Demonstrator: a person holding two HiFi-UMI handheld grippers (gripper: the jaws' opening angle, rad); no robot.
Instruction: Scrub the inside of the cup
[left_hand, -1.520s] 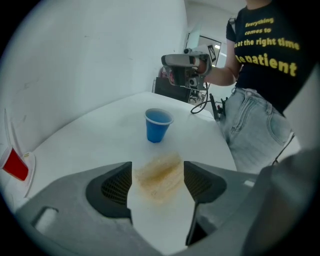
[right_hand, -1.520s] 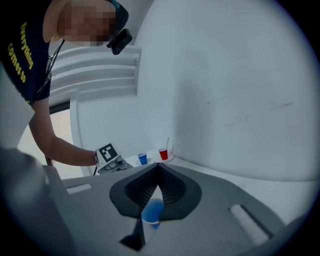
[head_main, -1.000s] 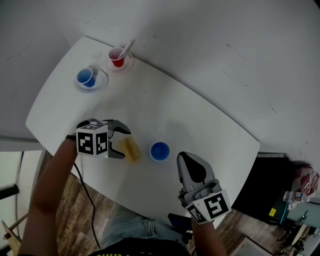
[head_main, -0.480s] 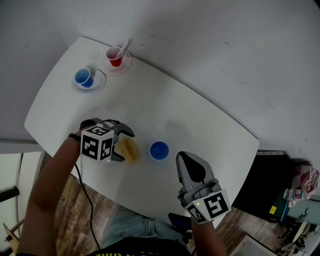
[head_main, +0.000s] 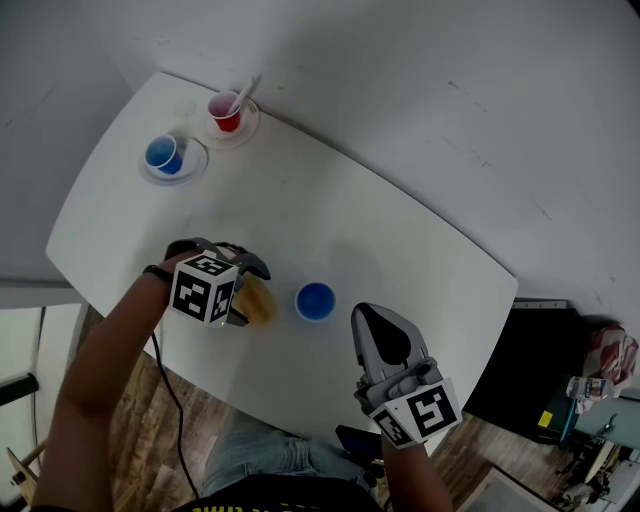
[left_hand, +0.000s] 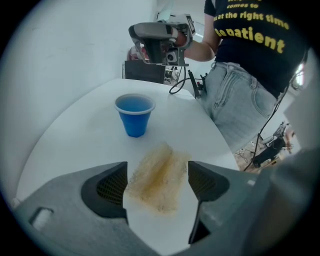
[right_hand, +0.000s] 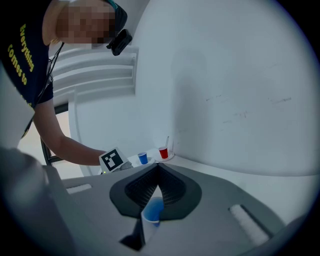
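Left claw (head_main: 252, 294), jaws just opened wide, straddles the yellow sponge (left_hand: 156, 177) lying flat on the surface (head_main: 400, 250), not touching it. The blue cup (head_main: 315, 301) stands upright just beside the sponge. Right claw (right_hand: 158, 175) is closed and empty, near the cup.

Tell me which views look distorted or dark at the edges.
Left gripper view: strong fisheye, black corners, the yellow pad in focus. Right gripper view: same round vignette, dimmer overall. Head view: milder bending, white table evenly lit, only faint shadows.

Left tool (head_main: 247, 292) tilts steeply down, jaws just opened wide (sponge (left_hand: 157, 180) between them, ungripped); right tool (head_main: 365, 316) hovers, jaws together.
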